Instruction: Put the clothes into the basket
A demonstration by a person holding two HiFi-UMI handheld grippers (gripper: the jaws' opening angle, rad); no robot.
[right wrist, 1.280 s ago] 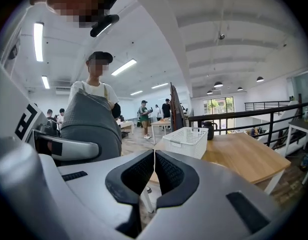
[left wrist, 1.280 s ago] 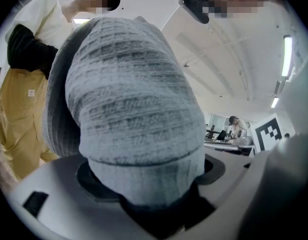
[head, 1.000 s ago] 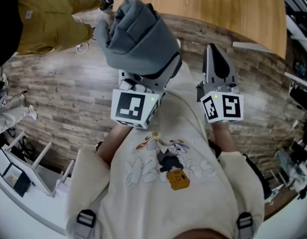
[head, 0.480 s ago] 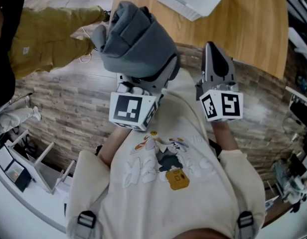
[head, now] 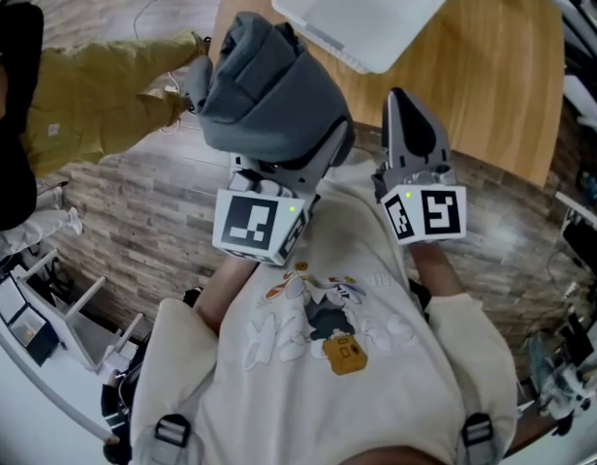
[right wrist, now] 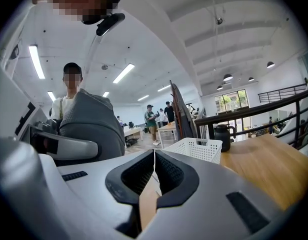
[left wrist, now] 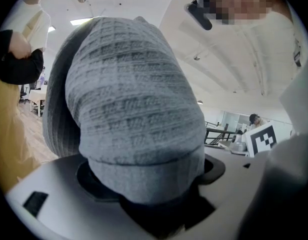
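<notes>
Left gripper [head: 275,174]: clamped on rolled grey garment [head: 269,90] for carrying.
Right gripper [head: 405,109]: jaws together, empty.
Basket [head: 361,13]: twelve o'clock, awaiting it.

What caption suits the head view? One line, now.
Left tool grips a bundled grey garment near the white basket on the wooden table; right tool shut, empty.

a black jug [right wrist: 223,136] stands on the wooden table [right wrist: 264,169].
</notes>
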